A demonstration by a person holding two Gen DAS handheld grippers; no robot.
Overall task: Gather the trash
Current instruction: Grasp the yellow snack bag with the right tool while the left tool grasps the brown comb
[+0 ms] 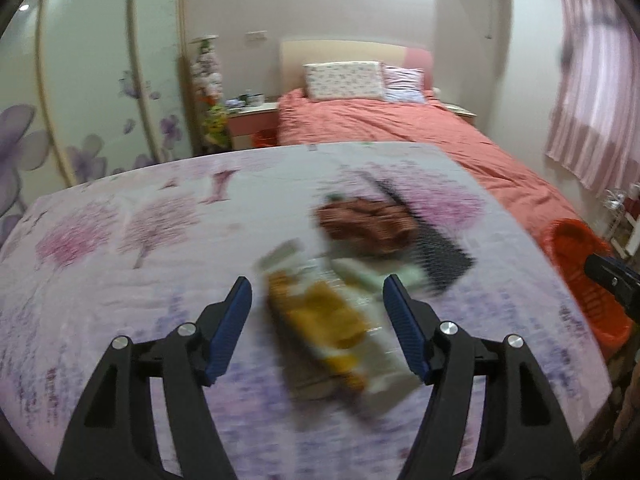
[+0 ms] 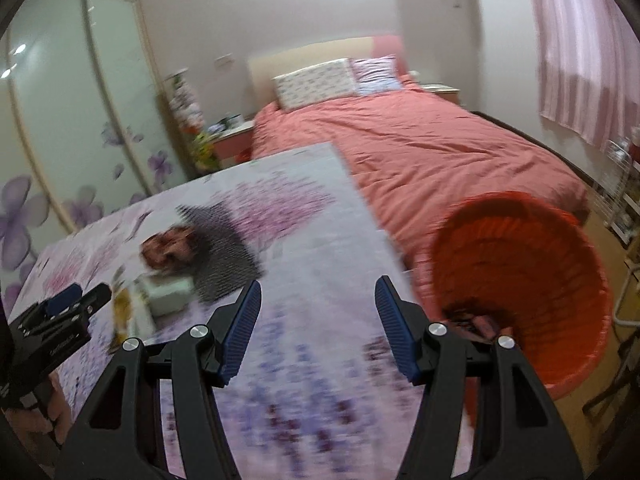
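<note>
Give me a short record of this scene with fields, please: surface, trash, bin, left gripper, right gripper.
surface: table with floral cloth
trash: yellow wrapper, brown wrapper, dark mesh piece, all blurred
bin: orange basket, beside the table, something dark inside
left gripper: open, above yellow wrapper
right gripper: open, nothing between its fingers

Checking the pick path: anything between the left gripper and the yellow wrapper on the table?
Nothing visible. The left gripper is open, and the yellow wrapper lies on the table in line with its gap. The picture is blurred.
</note>
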